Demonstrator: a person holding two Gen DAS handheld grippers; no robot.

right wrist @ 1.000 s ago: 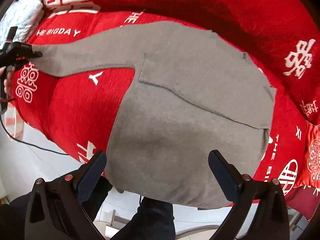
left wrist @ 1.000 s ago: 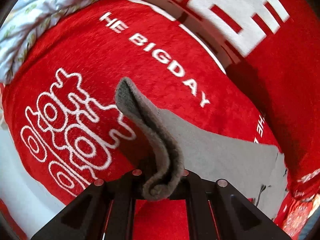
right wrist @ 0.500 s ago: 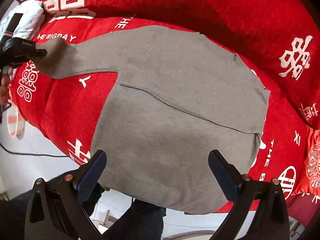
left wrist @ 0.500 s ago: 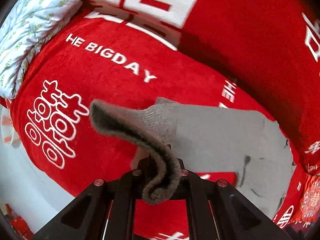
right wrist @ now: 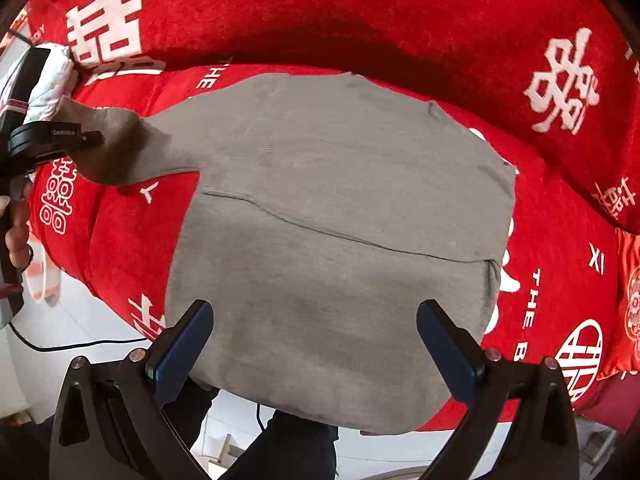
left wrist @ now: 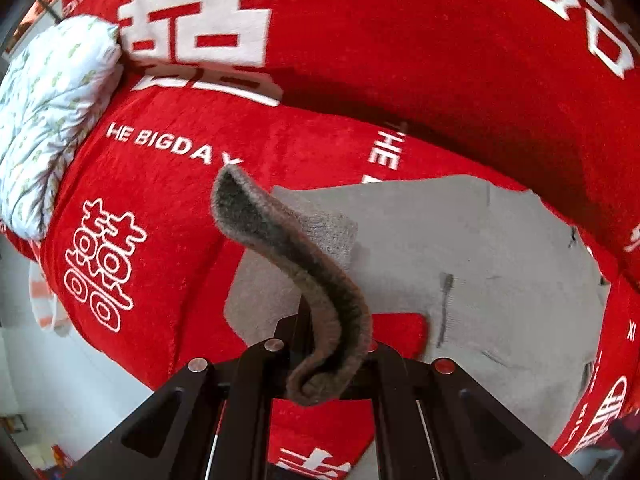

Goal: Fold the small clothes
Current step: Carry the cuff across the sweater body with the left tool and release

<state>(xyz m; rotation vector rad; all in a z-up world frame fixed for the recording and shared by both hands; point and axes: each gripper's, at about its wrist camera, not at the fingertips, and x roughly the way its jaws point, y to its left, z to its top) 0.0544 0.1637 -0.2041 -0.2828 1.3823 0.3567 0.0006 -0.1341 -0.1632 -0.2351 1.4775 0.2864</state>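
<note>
A grey knitted sweater [right wrist: 340, 208] lies spread on a red sofa cover. My left gripper [left wrist: 324, 354] is shut on the sweater's sleeve cuff [left wrist: 288, 256], which curls up out of the jaws while the sleeve doubles back toward the body [left wrist: 480, 264]. In the right wrist view that left gripper [right wrist: 92, 138] shows at the far left, holding the sleeve [right wrist: 116, 152] above the cover. My right gripper [right wrist: 314, 346] hangs open above the sweater's lower hem, with nothing between its blue-padded fingers [right wrist: 180, 354].
The red cover [right wrist: 360, 12] with white characters drapes the seat and backrest. A white patterned pillow [left wrist: 52, 112] lies at the left end. A person's hand [right wrist: 18, 236] holds the left tool. A cable [right wrist: 80, 346] and pale floor run below the seat's front edge.
My left gripper has carried the sleeve cuff rightward toward the sweater's body, so the sleeve now folds back on itself. The right gripper has shifted slightly over the sweater and stays open.
</note>
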